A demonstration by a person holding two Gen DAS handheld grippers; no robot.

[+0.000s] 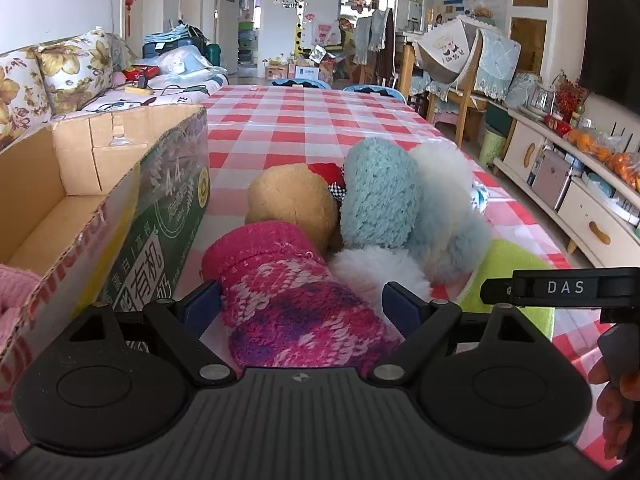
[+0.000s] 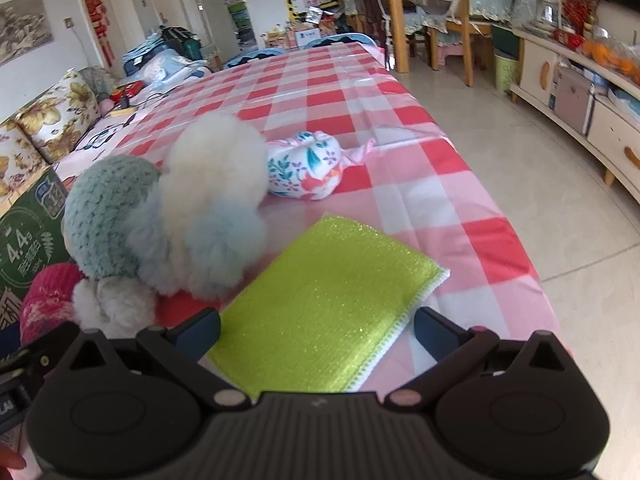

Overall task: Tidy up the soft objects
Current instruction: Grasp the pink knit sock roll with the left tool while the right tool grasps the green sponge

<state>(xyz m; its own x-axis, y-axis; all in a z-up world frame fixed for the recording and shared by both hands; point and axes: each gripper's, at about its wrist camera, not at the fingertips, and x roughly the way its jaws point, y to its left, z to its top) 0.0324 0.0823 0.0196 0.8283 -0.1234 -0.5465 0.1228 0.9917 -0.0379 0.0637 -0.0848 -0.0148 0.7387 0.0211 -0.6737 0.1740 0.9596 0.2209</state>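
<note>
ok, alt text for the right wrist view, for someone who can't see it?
The open right gripper straddles a lime-green scrubbing cloth lying flat on the red-checked tablecloth. Left of it sit fluffy plush toys; a floral fabric pouch lies beyond.

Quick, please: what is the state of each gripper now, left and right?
Left gripper: open, jaws around the pink knitted sock, not closed on it.
Right gripper: open, jaws on either side of the green sponge cloth, holding nothing.

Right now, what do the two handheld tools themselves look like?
Both match: the left tool and right tool have matte black ribbed bodies, round side pivots, silver pins on angled black linkages, and dark blue fingertip pads. The left view shows white "DAS" lettering on a black bar.
</note>
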